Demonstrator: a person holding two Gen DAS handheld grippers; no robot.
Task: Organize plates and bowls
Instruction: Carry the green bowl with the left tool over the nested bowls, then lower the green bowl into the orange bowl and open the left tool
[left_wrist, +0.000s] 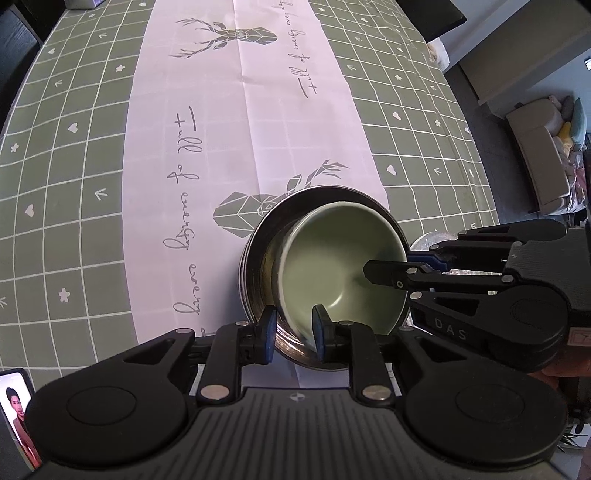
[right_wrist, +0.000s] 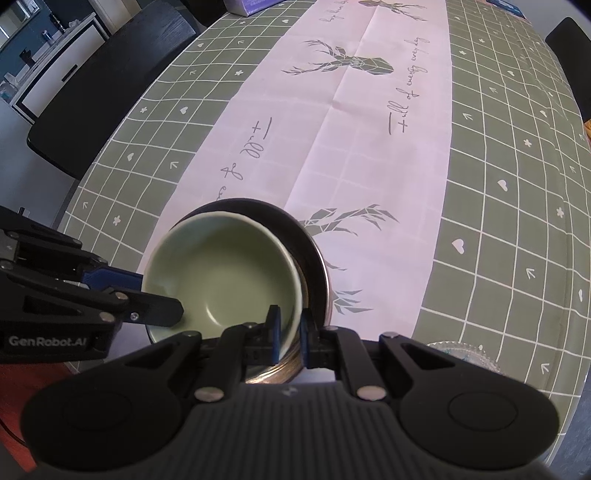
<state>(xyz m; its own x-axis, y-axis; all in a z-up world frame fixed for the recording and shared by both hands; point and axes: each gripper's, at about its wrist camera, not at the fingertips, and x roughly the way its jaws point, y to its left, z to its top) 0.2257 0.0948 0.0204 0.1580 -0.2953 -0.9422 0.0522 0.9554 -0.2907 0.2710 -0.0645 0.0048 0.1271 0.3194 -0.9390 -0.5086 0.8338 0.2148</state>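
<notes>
A pale green bowl (left_wrist: 343, 269) (right_wrist: 225, 273) lies tilted inside a wider steel bowl (left_wrist: 255, 254) (right_wrist: 316, 258) on the white runner near the table's front edge. My left gripper (left_wrist: 294, 328) (right_wrist: 147, 291) straddles the green bowl's near rim. One finger is inside the bowl and one outside, the pads stand a little off the wall, and it is open. My right gripper (right_wrist: 290, 330) (left_wrist: 406, 264) is shut on the opposite rim of the green bowl, one pad inside and one between the two bowls.
A green checked tablecloth (left_wrist: 74, 184) with a white deer-print runner (left_wrist: 229, 110) covers the table. A clear glass dish (left_wrist: 430, 236) (right_wrist: 465, 354) sits beside the bowls by the table edge. A phone (left_wrist: 16, 417) lies at the near left. A dark chair (right_wrist: 96, 92) stands beyond the table.
</notes>
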